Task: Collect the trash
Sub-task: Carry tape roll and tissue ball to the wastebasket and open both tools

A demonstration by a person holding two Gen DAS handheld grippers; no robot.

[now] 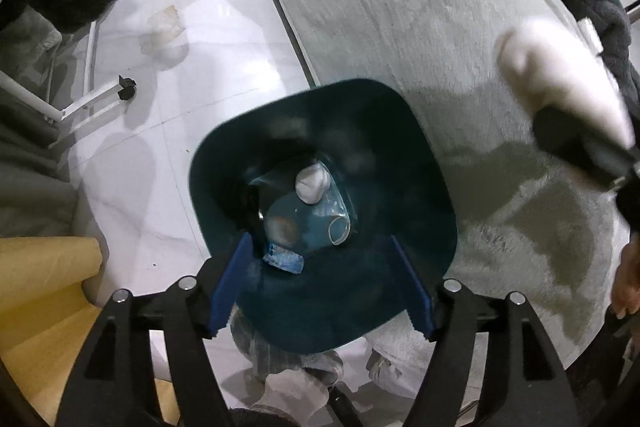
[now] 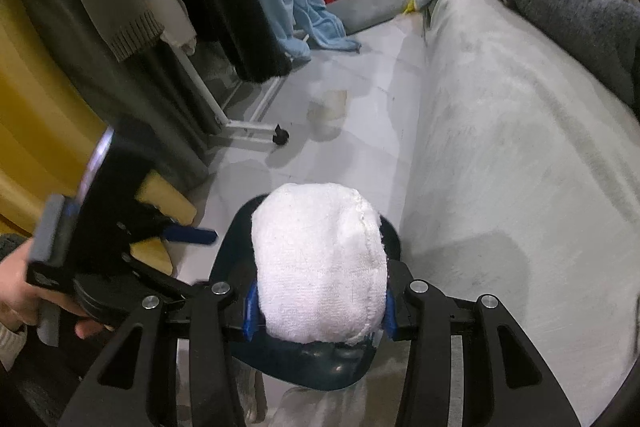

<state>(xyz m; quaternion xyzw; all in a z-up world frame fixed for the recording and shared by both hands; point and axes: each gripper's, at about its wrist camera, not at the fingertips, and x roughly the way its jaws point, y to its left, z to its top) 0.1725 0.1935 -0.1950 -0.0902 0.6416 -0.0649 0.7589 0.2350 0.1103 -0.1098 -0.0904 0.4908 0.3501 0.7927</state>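
Right now I've got the left hand-held gripper [image 1: 320,287] pointing steeply down over the dark teal plastic waste bin with rounded square rim [image 1: 424,163], its blue pads spread wide w/ nothing between them. Inside the bin, at the bottom, I see a crumpled white paper wad [image 1: 313,183], a clear plastic bottle [image 1: 336,219] lying on its side and a scrap of blue wrapper [image 1: 282,259] near the left pad.

The right hand-held gripper [image 2: 318,311] is clamped on a white terry-cloth bundle [image 2: 320,263], pads pressing both sides, approx. half closed. It hangs just above the bin's rim [image 2: 236,231]; from the left wrist view the bundle [image 1: 560,83] shows blurred, to the right of the bin and over the grey fuzzy rug [image 1: 400,27].

The bin stands on pale glossy tile floor [image 1: 200,27] at the rug's edge. A white metal clothes rack foot w/ black caster [image 1: 127,89] sits left of the bin, well apart. Beyond the bin a pale brownish stain [image 1: 162,31] marks the floor.
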